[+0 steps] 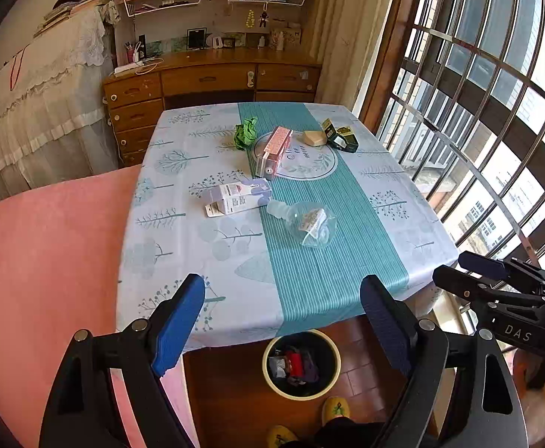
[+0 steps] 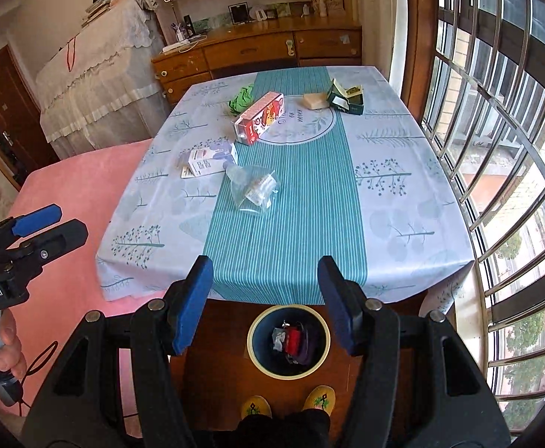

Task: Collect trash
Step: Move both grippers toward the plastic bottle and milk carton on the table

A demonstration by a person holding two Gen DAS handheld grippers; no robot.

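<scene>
Several pieces of trash lie on the table: a clear plastic bottle [image 1: 307, 223] [image 2: 253, 186], a white and purple box [image 1: 237, 196] [image 2: 209, 159], a red and pink carton [image 1: 273, 147] [image 2: 260, 117], a green crumpled wrapper [image 1: 245, 133] [image 2: 241, 99], a tan block [image 1: 314, 137] [image 2: 315, 100] and a dark green box [image 1: 341, 135] [image 2: 347, 98]. A round bin [image 1: 301, 364] [image 2: 288, 341] with trash in it stands on the floor below the near table edge. My left gripper [image 1: 283, 321] [image 2: 48, 220] is open and empty over the near edge. My right gripper [image 2: 265, 302] [image 1: 473, 272] is open and empty above the bin.
The table [image 2: 403, 194] has a blue and teal cloth. A pink bed [image 1: 48, 246] lies to the left. A barred window [image 2: 496, 112] runs along the right. A wooden desk [image 1: 212, 78] with shelves stands behind. The person's yellow slippers [image 2: 319, 397] are by the bin.
</scene>
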